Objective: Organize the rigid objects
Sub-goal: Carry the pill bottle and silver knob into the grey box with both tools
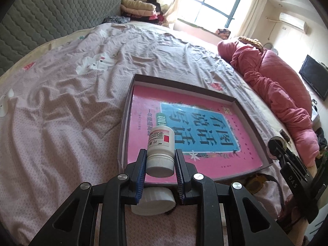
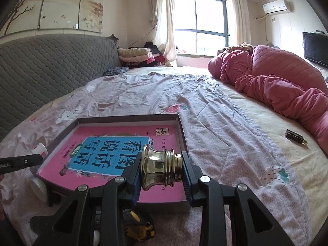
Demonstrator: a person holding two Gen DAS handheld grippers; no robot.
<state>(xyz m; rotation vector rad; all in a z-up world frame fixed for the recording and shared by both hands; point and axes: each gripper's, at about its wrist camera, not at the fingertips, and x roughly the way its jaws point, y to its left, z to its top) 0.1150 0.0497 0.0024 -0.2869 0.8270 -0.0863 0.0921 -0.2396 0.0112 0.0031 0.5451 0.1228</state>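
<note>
Left wrist view: your left gripper (image 1: 160, 160) is clamped on one white pill bottle (image 1: 161, 151), held over the near edge of the tray (image 1: 244, 110). Likely light, smooth plastic; grip across the cap. A second white bottle (image 1: 153, 202) lies below.

Right wrist view: your right gripper (image 2: 162, 171) grasps one brass knob (image 2: 158, 167) above the tray's near right corner. Probably heavy, slippery. One tape measure (image 2: 139, 228), one dark fob (image 2: 295, 136) far right.

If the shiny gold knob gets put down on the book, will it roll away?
Probably a little. The gold knob looks round and ringed, so on its side it may roll. Its polished metal looks slippery and likely heavy for its size. The box walls around the pink book should stop it.
</note>
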